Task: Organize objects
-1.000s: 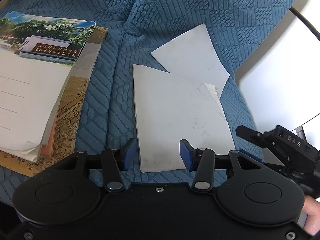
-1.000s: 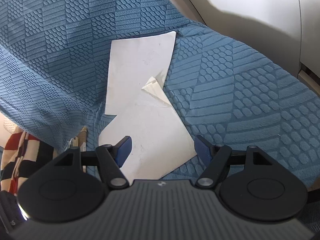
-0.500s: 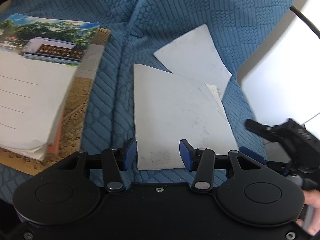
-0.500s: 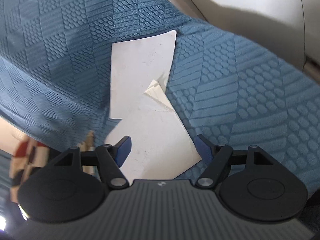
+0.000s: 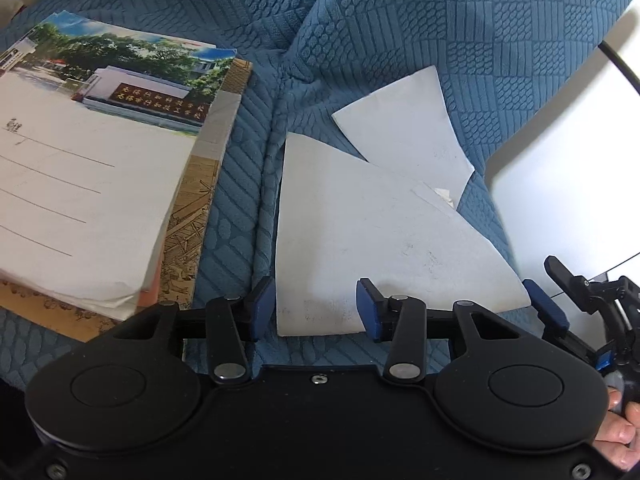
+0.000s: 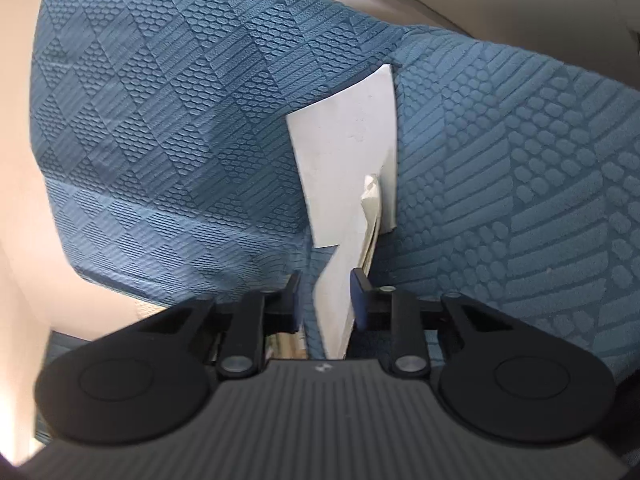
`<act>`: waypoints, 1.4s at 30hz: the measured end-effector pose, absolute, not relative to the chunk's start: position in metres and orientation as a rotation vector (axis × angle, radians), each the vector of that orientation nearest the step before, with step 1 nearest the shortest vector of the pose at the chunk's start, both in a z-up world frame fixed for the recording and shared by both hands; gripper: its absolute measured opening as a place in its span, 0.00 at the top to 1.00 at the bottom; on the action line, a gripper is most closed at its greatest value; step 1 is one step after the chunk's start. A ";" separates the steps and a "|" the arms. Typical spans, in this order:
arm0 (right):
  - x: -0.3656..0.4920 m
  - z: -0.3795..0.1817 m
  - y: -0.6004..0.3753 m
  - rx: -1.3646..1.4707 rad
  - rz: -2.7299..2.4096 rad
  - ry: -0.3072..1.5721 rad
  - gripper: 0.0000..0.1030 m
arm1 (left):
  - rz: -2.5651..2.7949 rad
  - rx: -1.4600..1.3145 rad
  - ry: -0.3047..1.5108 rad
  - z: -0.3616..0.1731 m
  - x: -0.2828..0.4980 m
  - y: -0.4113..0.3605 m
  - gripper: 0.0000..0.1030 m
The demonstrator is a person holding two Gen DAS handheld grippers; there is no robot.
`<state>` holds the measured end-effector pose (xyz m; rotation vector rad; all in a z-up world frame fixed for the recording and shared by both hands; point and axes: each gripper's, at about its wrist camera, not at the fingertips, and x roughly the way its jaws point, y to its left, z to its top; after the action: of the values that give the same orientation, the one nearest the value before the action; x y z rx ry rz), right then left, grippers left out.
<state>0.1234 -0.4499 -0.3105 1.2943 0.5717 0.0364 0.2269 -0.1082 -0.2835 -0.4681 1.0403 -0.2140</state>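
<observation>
Two white sheets overlap on the blue sofa cover: a large one [image 5: 380, 248] in front and a smaller one [image 5: 404, 132] behind, with a folded scrap [image 5: 444, 194] between them. My left gripper [image 5: 314, 308] hangs over the large sheet's near left corner. Its pads are apart and easing inward, and the paper lies flat between them. My right gripper [image 6: 326, 300] is rolled on its side at the sheet's right corner and its jaws are closing. The sheet's edge [image 6: 336, 304] stands between the pads, with a gap still showing at the left pad.
A stack of books [image 5: 80, 200] topped by a lined notebook lies to the left on the cover [image 5: 440, 20]. A seam runs between the stack and the sheets. A white surface [image 5: 560, 160] borders the sofa at right. A hand [image 5: 620, 436] grips the right tool.
My right gripper rolled onto its side and its jaws narrowed around the large sheet's edge. In the left wrist view it dropped to the sheet's right corner. My left gripper barely shifted.
</observation>
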 end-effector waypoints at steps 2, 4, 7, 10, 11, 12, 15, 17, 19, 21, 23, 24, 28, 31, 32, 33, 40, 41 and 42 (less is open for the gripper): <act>0.124 -0.311 -0.452 1.311 0.045 0.564 0.73 | -0.205 -0.473 1.035 -0.278 0.224 -0.106 0.58; 0.125 -0.311 -0.451 1.319 0.051 0.567 0.74 | -0.199 -0.494 1.024 -0.271 0.219 -0.102 0.54; 0.128 -0.311 -0.448 1.324 0.070 0.574 0.74 | -0.189 -0.564 1.024 -0.261 0.211 -0.095 0.49; 0.128 -0.311 -0.449 1.337 0.081 0.570 0.74 | -0.207 -0.655 1.026 -0.254 0.202 -0.094 0.40; 0.127 -0.312 -0.449 1.344 0.084 0.568 0.74 | -0.221 -0.702 1.032 -0.254 0.200 -0.095 0.37; 0.127 -0.312 -0.449 1.351 0.088 0.565 0.74 | -0.232 -0.751 1.046 -0.256 0.198 -0.097 0.35; 0.127 -0.312 -0.449 1.362 0.106 0.562 0.74 | -0.297 -0.897 1.094 -0.266 0.200 -0.112 0.35; 0.127 -0.311 -0.448 1.366 0.115 0.561 0.74 | -0.293 -0.992 1.138 -0.275 0.205 -0.121 0.36; 0.126 -0.312 -0.449 1.371 0.111 0.563 0.74 | -0.306 -1.083 1.157 -0.283 0.209 -0.130 0.36; 0.125 -0.313 -0.450 1.377 0.101 0.568 0.74 | -0.292 -1.147 1.180 -0.292 0.213 -0.140 0.37; 0.124 -0.314 -0.450 1.389 0.105 0.566 0.74 | -0.272 -1.234 1.202 -0.304 0.216 -0.146 0.39; 0.123 -0.314 -0.450 1.392 0.107 0.566 0.74 | -0.259 -1.278 1.208 -0.310 0.218 -0.149 0.42; 0.122 -0.315 -0.449 1.407 0.113 0.563 0.74 | -0.214 -1.442 1.203 -0.331 0.220 -0.155 0.51; 0.122 -0.314 -0.449 1.413 0.119 0.559 0.74 | -0.206 -1.516 1.181 -0.337 0.222 -0.163 0.59; 0.122 -0.314 -0.449 1.415 0.120 0.558 0.74 | -0.203 -1.530 1.173 -0.337 0.222 -0.165 0.62; 0.122 -0.315 -0.449 1.418 0.119 0.556 0.74 | -0.205 -1.546 1.163 -0.337 0.222 -0.167 0.70; 0.120 -0.315 -0.455 1.423 0.092 0.534 0.73 | -0.205 -1.535 1.187 -0.333 0.226 -0.171 0.93; 0.119 -0.313 -0.457 1.406 0.075 0.530 0.72 | -0.207 -1.529 1.189 -0.332 0.226 -0.170 0.93; 0.118 -0.312 -0.457 1.388 0.054 0.530 0.72 | -0.213 -1.516 1.194 -0.330 0.227 -0.167 0.94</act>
<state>0.1177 -0.4573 -0.3116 1.3876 0.5298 0.0544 0.2266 -0.1674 -0.3301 -1.5162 1.1941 -0.2126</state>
